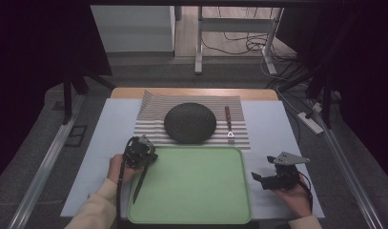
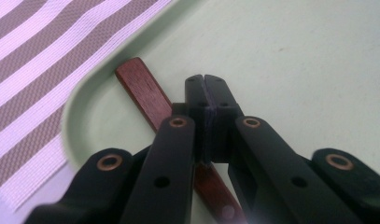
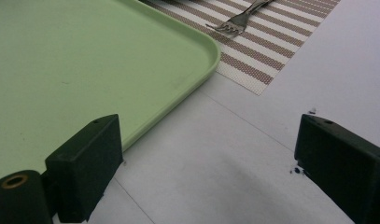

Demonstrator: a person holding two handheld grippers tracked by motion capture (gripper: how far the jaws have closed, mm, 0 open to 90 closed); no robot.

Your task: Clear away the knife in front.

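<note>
Left gripper (image 1: 140,153) sits at the near-left corner of the flat light-green plastic tray (image 1: 196,210), jaws pinched together. A wooden-handled knife (image 1: 138,183) lies in the tray right under it; can't tell if it's actually clamped. Right gripper (image 1: 264,173) is wide apart, tray to its left, fork (image 3: 236,21) ahead on the striped placemat (image 1: 151,114).

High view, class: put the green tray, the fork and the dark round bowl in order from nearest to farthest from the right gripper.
1. Green tray: just left of the right gripper.
2. Fork: beyond it, on the striped mat's right side.
3. Dark round bowl: farthest, at the mat's middle.
</note>
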